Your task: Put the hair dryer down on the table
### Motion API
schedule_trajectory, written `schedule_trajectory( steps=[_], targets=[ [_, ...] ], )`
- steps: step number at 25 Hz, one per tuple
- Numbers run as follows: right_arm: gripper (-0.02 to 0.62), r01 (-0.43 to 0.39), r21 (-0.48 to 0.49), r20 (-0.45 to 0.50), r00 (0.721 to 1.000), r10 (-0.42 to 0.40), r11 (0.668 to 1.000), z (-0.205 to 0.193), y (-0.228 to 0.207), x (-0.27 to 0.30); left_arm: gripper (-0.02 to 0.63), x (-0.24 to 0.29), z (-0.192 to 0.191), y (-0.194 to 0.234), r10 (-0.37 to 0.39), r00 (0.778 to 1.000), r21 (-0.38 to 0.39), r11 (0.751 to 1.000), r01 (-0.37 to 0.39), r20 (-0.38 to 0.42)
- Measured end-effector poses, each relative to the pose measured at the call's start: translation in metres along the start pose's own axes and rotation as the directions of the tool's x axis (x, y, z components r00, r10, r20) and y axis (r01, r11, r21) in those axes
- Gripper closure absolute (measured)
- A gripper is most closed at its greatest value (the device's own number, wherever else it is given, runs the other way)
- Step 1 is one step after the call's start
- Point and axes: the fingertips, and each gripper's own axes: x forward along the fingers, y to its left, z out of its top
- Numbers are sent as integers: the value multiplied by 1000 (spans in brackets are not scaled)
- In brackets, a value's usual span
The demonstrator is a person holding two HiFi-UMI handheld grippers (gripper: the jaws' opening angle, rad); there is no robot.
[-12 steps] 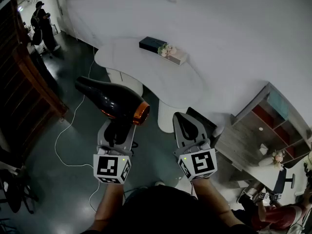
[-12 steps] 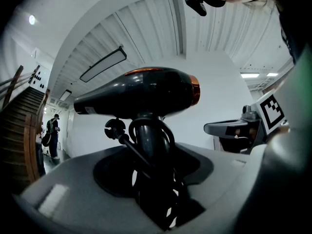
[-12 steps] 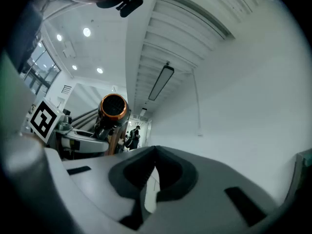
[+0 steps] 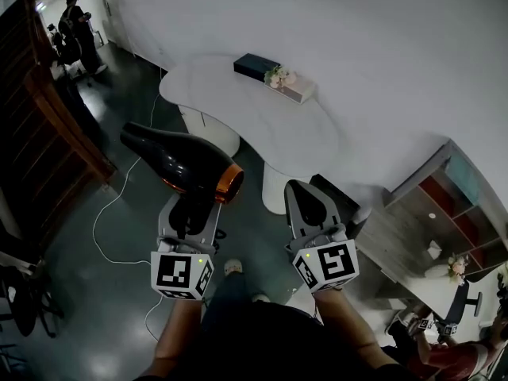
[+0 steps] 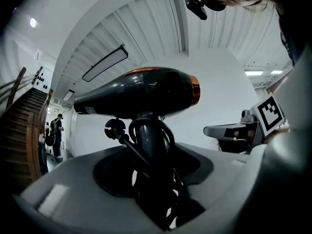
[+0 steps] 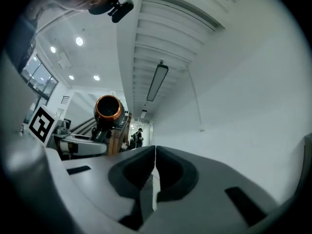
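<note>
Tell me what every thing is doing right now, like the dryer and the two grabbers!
dryer: up in the air, lying level, not on the table.
left gripper: shut on the dryer's handle.
right gripper: shut, empty.
table: holds a box and flowers near its far edge.
box: lying flat on the table.
flowers: on the table, right beside the box.

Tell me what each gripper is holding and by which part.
The left gripper is shut on the glossy black hair dryer with the orange ring, gripping its handle. The right gripper is shut with nothing between its jaws.
</note>
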Motion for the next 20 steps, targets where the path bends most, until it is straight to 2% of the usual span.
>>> schedule_trajectory(
  steps=[8,20],
  targets=[
    [581,20,-19,-12,1000,-20,1000,-22,-15,64,379,55,-14,42,-21,1000,-8,1000,21,12],
    [581,84,-32,-32,996,-85,996,-45,-38,212,379,162,-25,154,-63,997,-7,998,63,48]
  ],
)
